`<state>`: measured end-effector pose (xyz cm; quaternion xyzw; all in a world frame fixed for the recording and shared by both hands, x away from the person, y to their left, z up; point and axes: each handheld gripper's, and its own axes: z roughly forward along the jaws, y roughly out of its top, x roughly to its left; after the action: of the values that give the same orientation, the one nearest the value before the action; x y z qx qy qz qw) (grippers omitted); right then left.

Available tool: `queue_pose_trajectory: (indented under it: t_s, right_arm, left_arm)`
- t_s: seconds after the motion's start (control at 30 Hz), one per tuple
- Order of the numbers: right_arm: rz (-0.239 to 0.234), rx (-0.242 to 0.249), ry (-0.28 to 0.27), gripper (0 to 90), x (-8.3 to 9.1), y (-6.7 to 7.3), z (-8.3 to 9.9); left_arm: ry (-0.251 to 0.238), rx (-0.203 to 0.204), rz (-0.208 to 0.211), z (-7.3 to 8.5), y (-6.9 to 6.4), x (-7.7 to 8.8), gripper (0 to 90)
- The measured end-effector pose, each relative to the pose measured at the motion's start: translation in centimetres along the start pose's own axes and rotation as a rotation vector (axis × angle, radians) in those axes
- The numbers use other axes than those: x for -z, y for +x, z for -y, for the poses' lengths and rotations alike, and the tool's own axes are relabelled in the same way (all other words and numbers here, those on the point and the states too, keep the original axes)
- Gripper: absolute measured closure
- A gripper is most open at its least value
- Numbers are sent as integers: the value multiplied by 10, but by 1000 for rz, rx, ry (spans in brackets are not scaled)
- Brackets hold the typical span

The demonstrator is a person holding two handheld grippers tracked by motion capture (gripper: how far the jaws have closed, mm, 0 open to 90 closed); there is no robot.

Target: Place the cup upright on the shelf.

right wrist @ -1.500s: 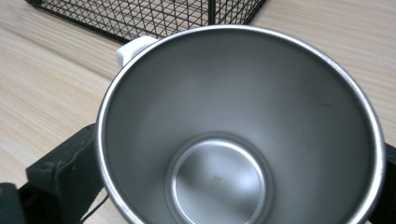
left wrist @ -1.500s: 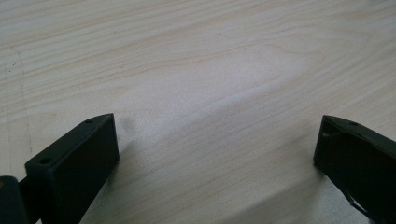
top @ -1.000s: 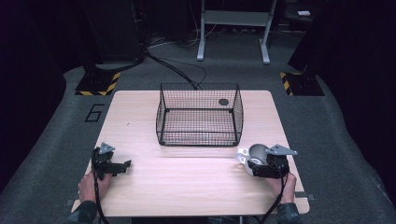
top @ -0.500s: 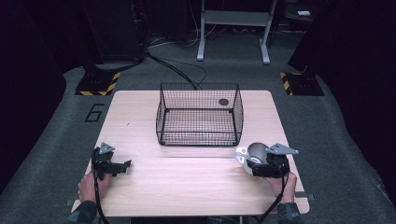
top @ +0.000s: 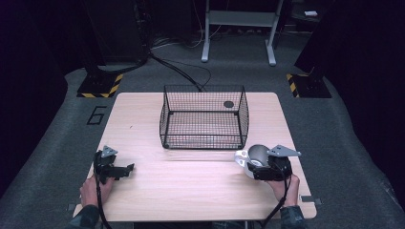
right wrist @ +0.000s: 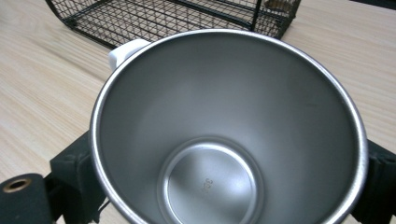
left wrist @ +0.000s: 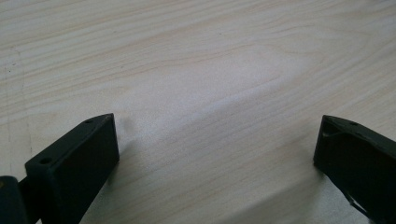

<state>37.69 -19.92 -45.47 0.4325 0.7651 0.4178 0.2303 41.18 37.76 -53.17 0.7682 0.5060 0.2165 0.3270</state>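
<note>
So the right hand-held gripper (top: 252,168) is sitting near the front right of the wooden counter (top: 191,191), and its jaws are clamping a steel cup (top: 257,155) from both sides. In the right gripper view the cup (right wrist: 229,135) is looking straight back at the camera, mouth wide, nothing inside it, with the two black jaws pressing on its left and right walls. There's a white handle bit (right wrist: 125,50) sticking out at the cup's upper left rim. The cup is resting just in front of the black wire basket (top: 204,117), close to its front right corner but apart from it.

The basket is standing upright around the middle of the counter, toward the far edge, and a small dark round thing (top: 229,104) is showing at its back right; can't tell whether that's inside it or behind it.

The left hand-held gripper (top: 125,169) is lying over at the front left, well apart from everything else. In the left gripper view its jaws are spread wide with only bare wood (left wrist: 210,84) between them, gripping nothing. The person's hands (top: 93,189) are wrapping both tools from the near edge
</note>
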Motion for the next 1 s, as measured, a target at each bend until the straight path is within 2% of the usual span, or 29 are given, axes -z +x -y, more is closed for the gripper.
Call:
queue_pose_trajectory:
  t_s: [1.0]
  right_arm:
    - [-113,77,-6,71,-18,42,-36]
  left_arm:
    - [-6,0,-2,0,0,0,0]
